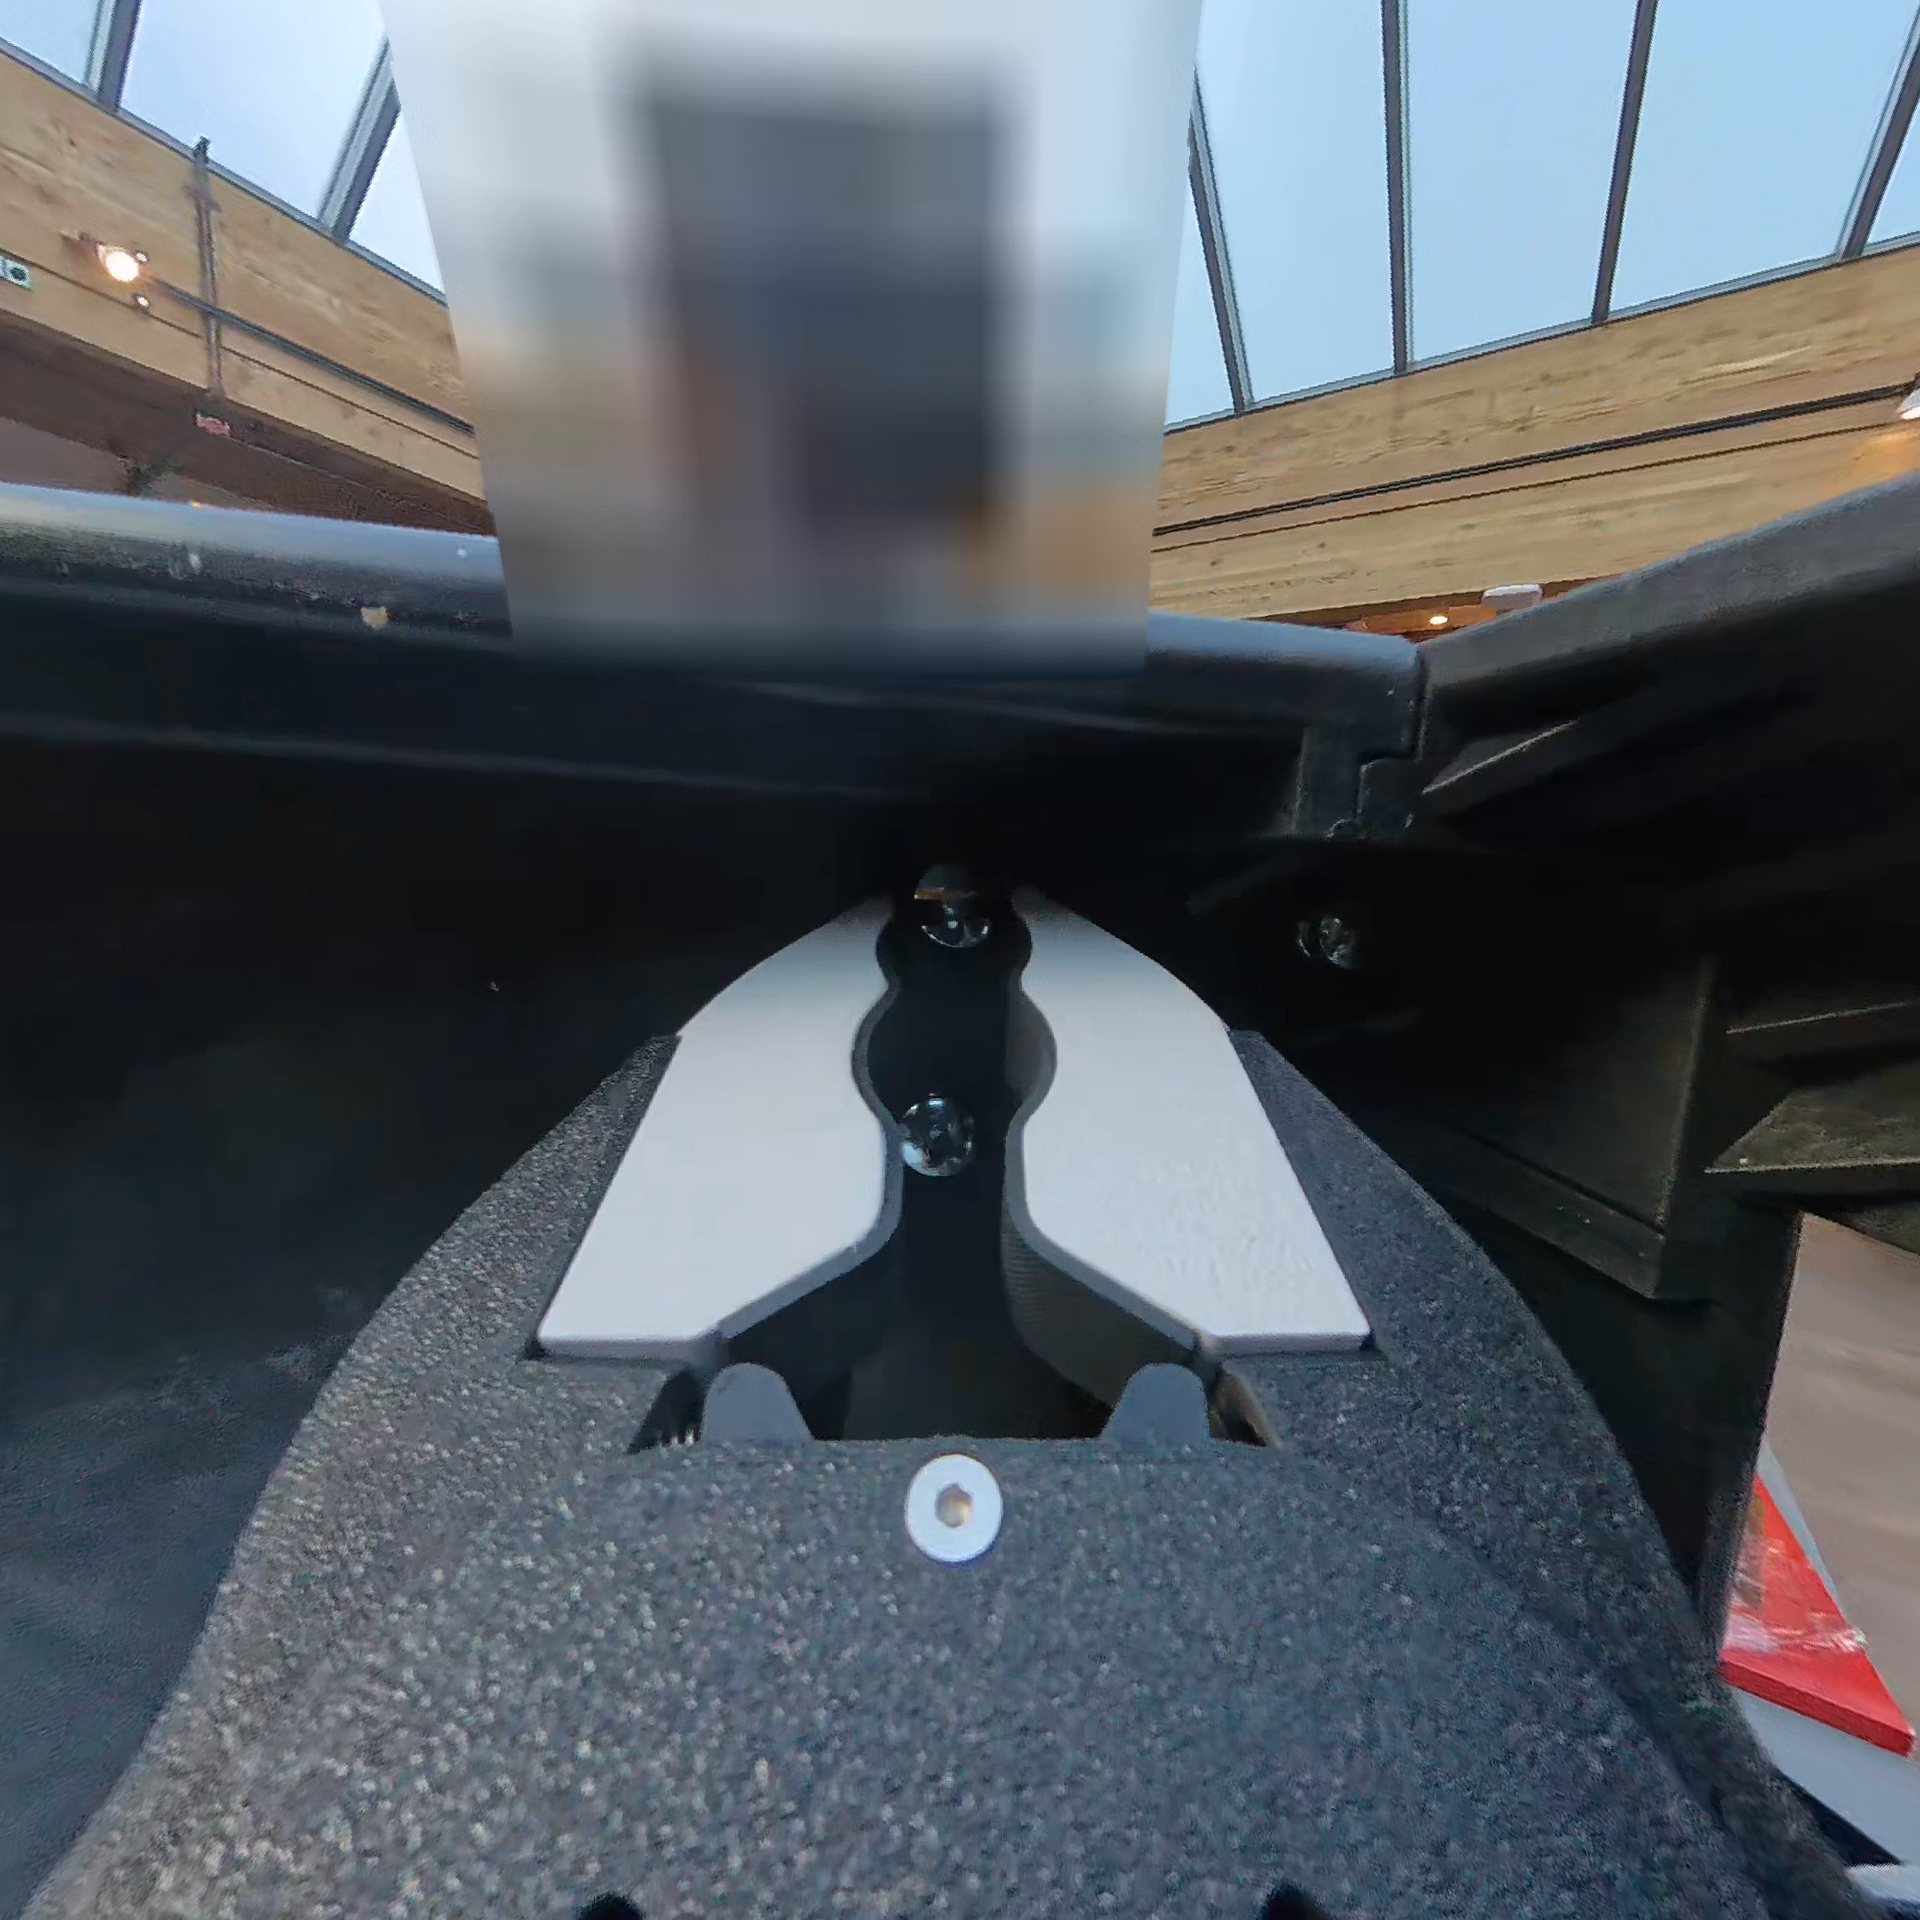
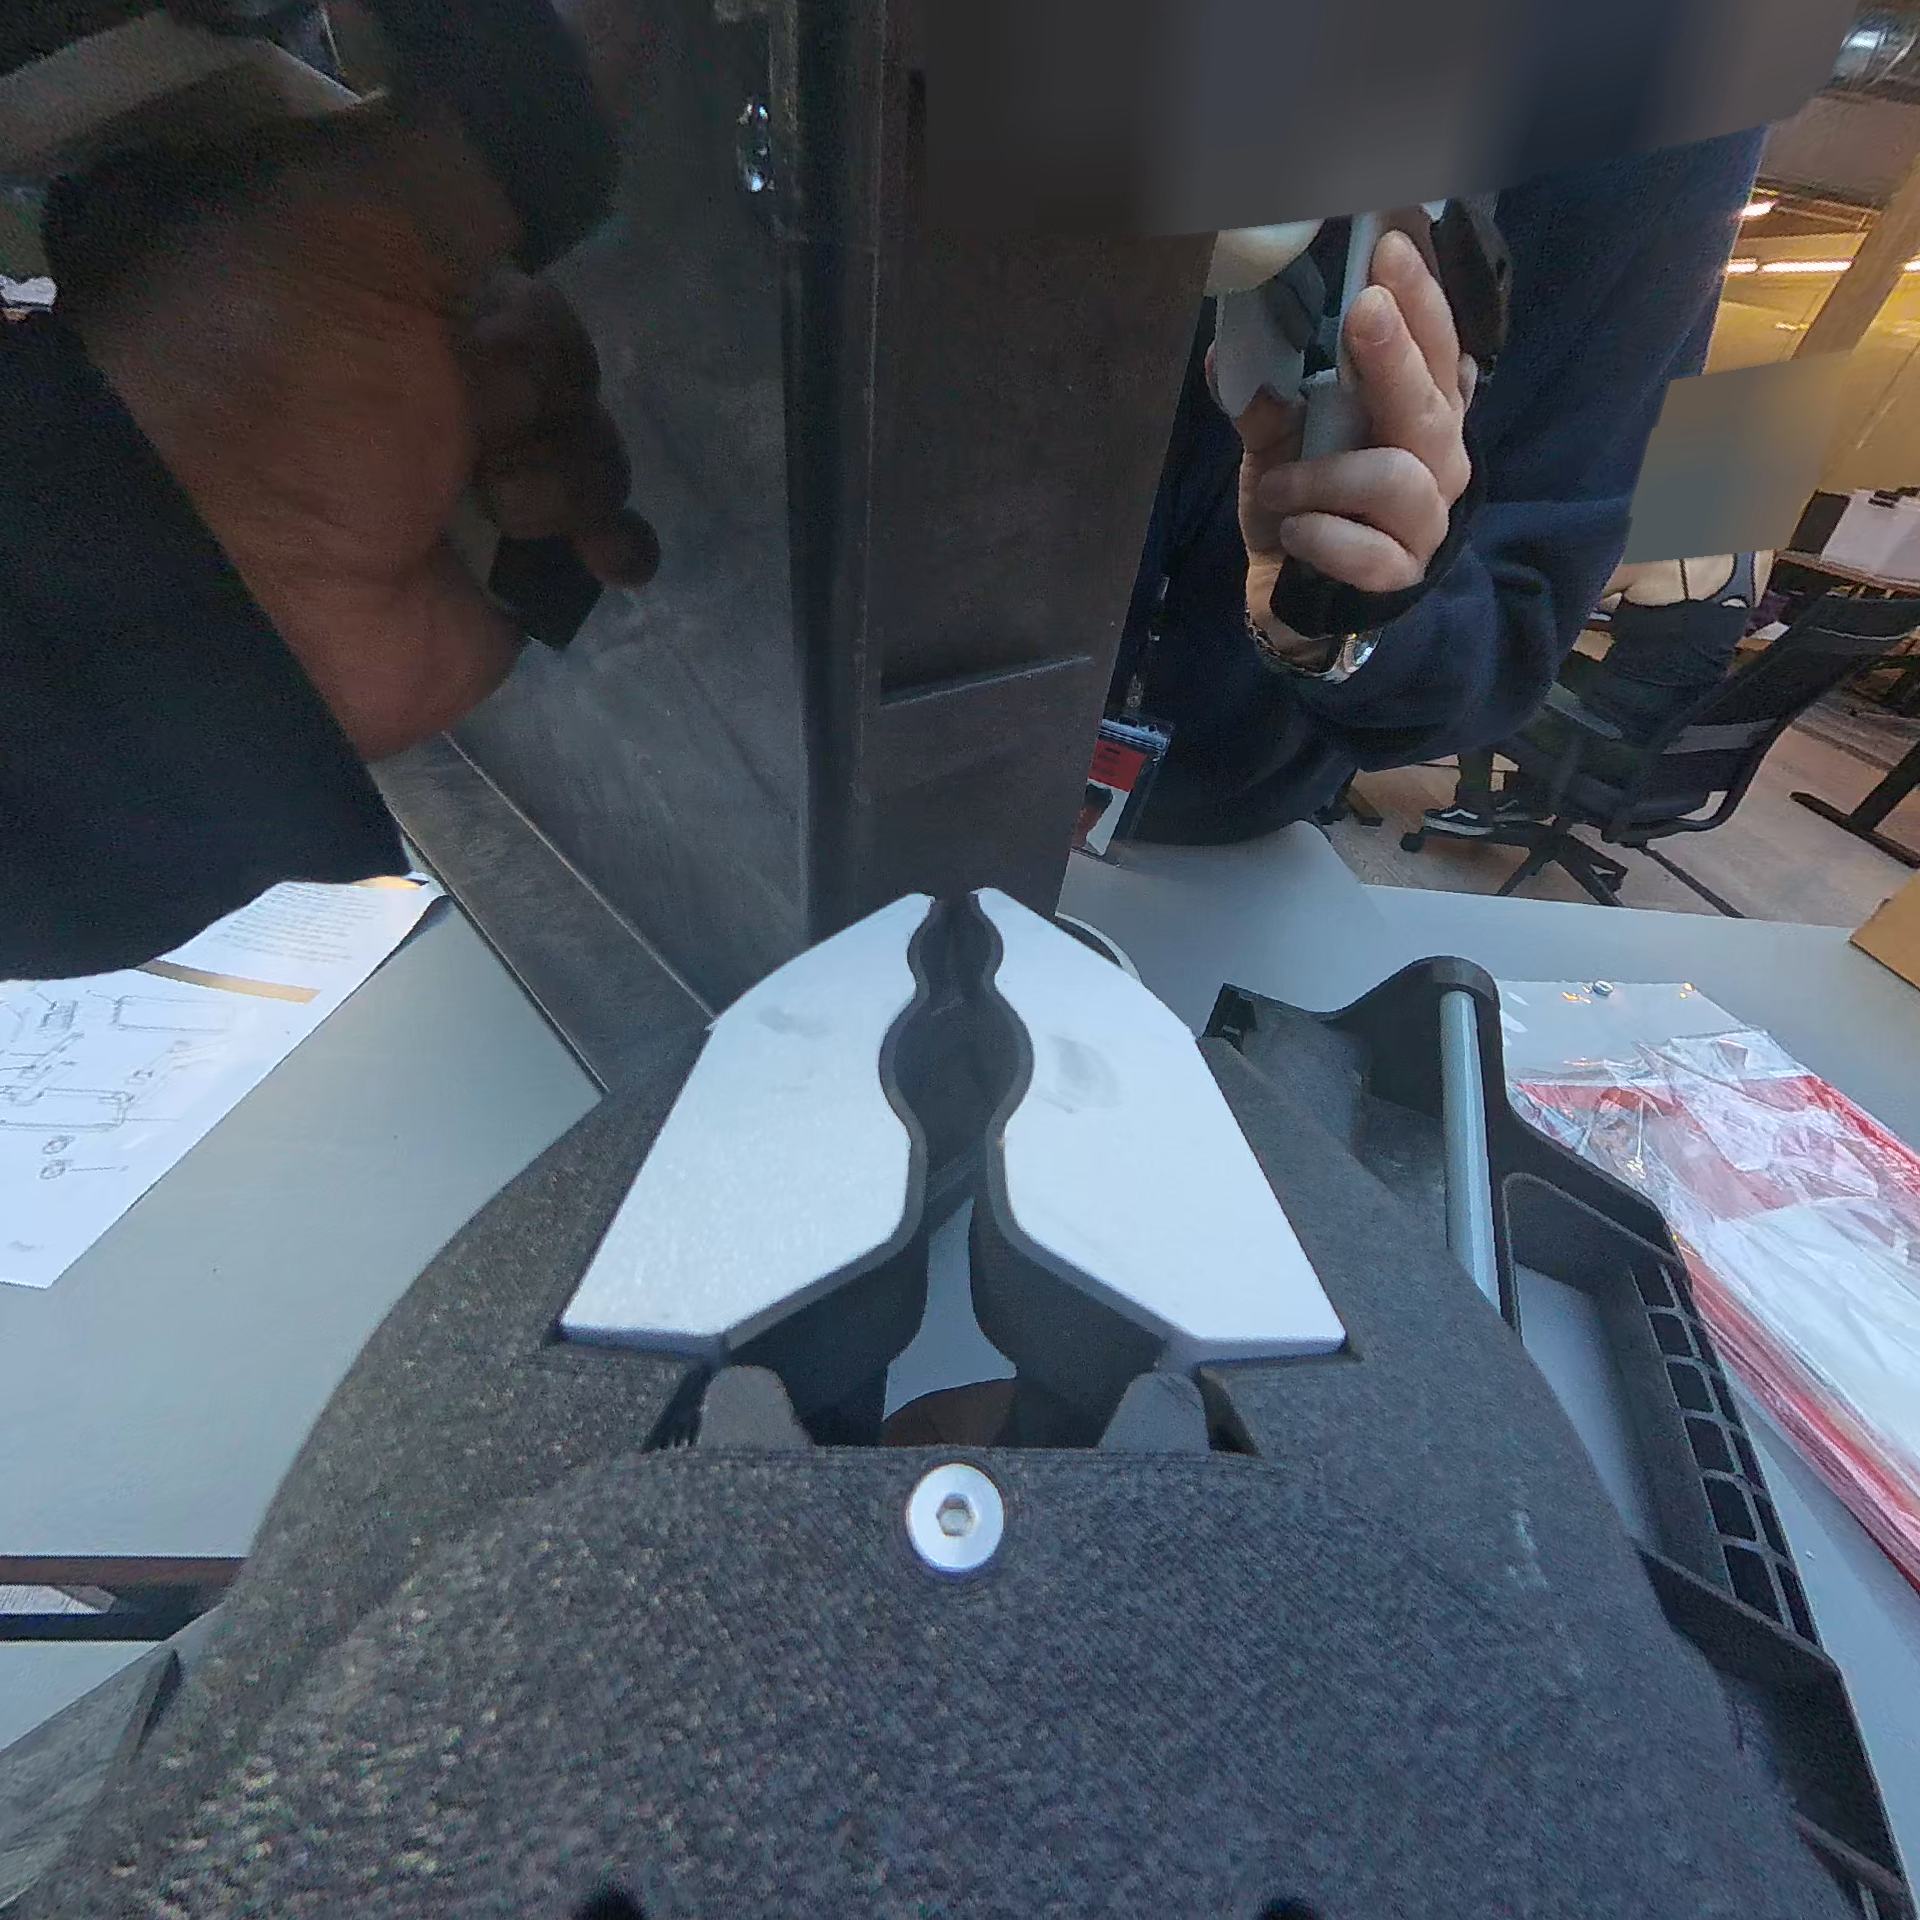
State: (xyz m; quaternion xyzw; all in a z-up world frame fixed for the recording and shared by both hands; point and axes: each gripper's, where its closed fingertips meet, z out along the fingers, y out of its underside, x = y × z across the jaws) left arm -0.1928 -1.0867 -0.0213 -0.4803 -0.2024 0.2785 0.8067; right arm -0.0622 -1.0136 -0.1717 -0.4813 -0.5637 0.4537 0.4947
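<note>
Your left gripper (image 1: 951,914) reaches into the dark underside of a black wooden furniture piece (image 1: 416,883), its white fingers (image 1: 748,1143) set a narrow gap apart with the tips drawn close. Two silver screws (image 1: 938,1135) sit in the black wood showing through that gap, one near the tips and one farther back; you cannot tell from this view whether the tips pinch anything. A third screw (image 1: 1327,938) shines in the wood to the right, beside a stepped black bracket (image 1: 1558,1174). Above the furniture's rounded top edge (image 1: 260,540), timber beams (image 1: 1507,447) and a glass roof (image 1: 1558,156) fill the background. A red packet (image 1: 1808,1652) shows at the lower right edge.

Your right gripper (image 2: 954,906) points at an upright black wooden panel (image 2: 987,468) standing on a grey table (image 2: 312,1299). Its white fingers (image 2: 1132,1164) meet, or very nearly meet, at the tips right against the panel's lower edge, with only the wavy inner hollow between them; nothing can be made out in their grasp. A hand (image 2: 312,416) at upper left grips a dark object close to the panel. Farther right, another hand (image 2: 1351,436) wraps a grey handled tool (image 2: 1330,395). On the table lie a printed sheet with diagrams (image 2: 156,1060) to the left, and to the right a black plastic frame with a grey rod (image 2: 1465,1143), just beside red packets in clear wrap (image 2: 1766,1195). Office chairs (image 2: 1662,748) stand beyond.
</note>
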